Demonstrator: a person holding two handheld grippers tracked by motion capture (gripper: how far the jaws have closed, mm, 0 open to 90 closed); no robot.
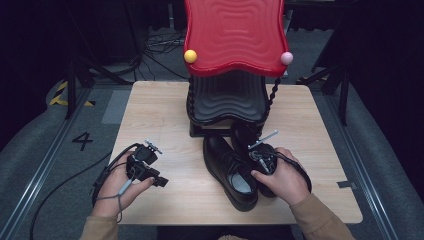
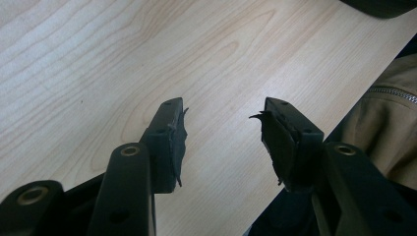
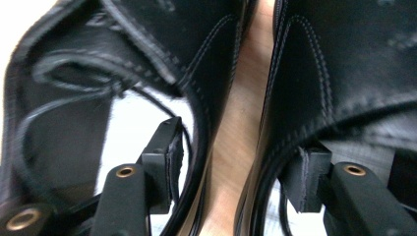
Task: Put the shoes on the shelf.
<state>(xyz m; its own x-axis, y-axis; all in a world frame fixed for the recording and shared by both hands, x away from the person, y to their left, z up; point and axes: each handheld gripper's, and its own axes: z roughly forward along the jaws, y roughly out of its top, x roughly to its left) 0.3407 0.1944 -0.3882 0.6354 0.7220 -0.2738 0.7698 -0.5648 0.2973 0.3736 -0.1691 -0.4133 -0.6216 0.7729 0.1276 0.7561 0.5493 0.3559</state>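
Risk here: one inner wall slipping off a pad, leaving one shoe behind, because of smooth leather and an uneven grip. Right gripper (image 1: 261, 150) lowered into the pair of black shoes (image 1: 235, 167) at table (image 1: 165, 115) centre, one jaw inside each shoe, not yet squeezing. Left gripper (image 1: 161, 181) low over bare wood, jaws half apart, empty.

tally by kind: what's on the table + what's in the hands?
Black shoes: 2 (left one, right one)
Shoe rack, black with red top shelf: 1
Handheld grippers: 2 (left gripper, right gripper)
Total: 5
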